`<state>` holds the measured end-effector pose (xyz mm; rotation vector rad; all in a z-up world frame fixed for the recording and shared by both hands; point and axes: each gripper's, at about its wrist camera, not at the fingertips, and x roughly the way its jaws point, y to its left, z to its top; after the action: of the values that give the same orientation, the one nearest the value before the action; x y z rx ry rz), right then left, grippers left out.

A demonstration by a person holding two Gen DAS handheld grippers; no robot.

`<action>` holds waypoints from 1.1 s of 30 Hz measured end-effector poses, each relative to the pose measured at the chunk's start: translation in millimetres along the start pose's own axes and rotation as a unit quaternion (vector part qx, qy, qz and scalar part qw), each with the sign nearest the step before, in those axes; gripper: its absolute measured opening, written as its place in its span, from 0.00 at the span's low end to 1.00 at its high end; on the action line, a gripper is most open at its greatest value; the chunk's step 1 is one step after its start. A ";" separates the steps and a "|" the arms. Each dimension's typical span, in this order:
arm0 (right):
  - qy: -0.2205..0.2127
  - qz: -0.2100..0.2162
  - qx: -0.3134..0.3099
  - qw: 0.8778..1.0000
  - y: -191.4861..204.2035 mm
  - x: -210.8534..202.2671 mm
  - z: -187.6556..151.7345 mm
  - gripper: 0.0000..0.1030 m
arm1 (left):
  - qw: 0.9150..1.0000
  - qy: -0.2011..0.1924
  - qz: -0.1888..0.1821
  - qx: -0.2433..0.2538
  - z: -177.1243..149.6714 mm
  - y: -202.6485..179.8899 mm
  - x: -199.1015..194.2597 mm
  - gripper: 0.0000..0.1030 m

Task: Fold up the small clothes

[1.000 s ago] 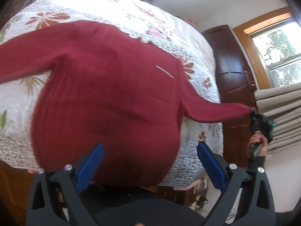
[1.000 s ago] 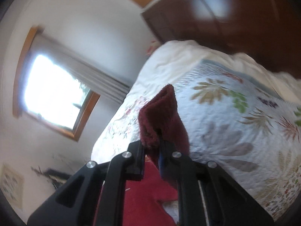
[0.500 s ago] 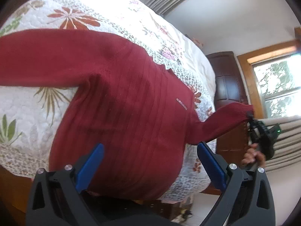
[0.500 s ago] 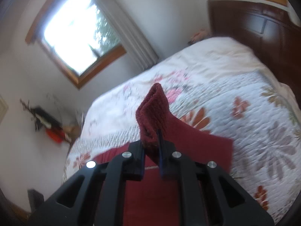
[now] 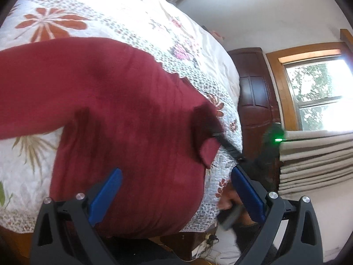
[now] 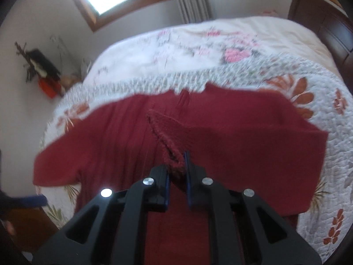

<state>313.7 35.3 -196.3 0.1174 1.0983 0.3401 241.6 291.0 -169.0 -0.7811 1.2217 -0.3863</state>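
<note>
Your right gripper (image 6: 177,165) clenches the sweater (image 5: 123,121) cuff over its chest, sleeve lying crosswise; the sweater sprawls to the bed's (image 5: 123,15) foot edge; your left gripper (image 5: 174,187) hovers released

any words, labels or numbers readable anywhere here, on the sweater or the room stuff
No text can be read in either view.
Red sweater: no tag or print shows; the right claw is shut on its sleeve cuff.
Quilt: flower pattern only, no lettering.
Dark items by the wall: too blurred to tell.
Left claw: open, unmarked.
</note>
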 end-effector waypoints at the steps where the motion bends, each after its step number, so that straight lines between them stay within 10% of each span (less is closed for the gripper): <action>1: 0.010 0.004 -0.005 1.000 6.4 9.7 -3.9 0.17 | 1.000 0.005 -0.011 -0.001 4.1 -2.0 4.5 0.96; 5: 0.018 0.030 -0.015 0.999 15.0 5.8 -17.1 0.39 | 0.997 0.032 -0.059 -0.024 18.7 -3.9 25.3 0.96; 19: 0.049 0.010 0.113 0.992 -83.8 -100.3 -153.7 0.49 | 0.988 0.123 -0.064 -0.065 59.2 -1.7 155.6 0.96; 26: 0.033 0.031 0.172 0.984 -94.4 -112.5 -163.9 0.50 | 0.988 0.123 -0.034 -0.085 64.6 2.1 184.8 0.96; 29: 0.029 0.045 0.177 0.983 -88.9 -113.9 -158.5 0.50 | 0.992 0.107 -0.025 -0.068 68.0 -6.8 185.5 0.80; 33: 0.032 0.053 0.167 0.984 -79.9 -113.7 -156.5 0.51 | 0.991 0.107 0.002 -0.077 73.1 -3.3 188.9 0.26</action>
<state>145.1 -88.7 -191.4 0.4660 1.2081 0.2538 371.3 189.6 -286.9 -0.8861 1.4672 -0.3819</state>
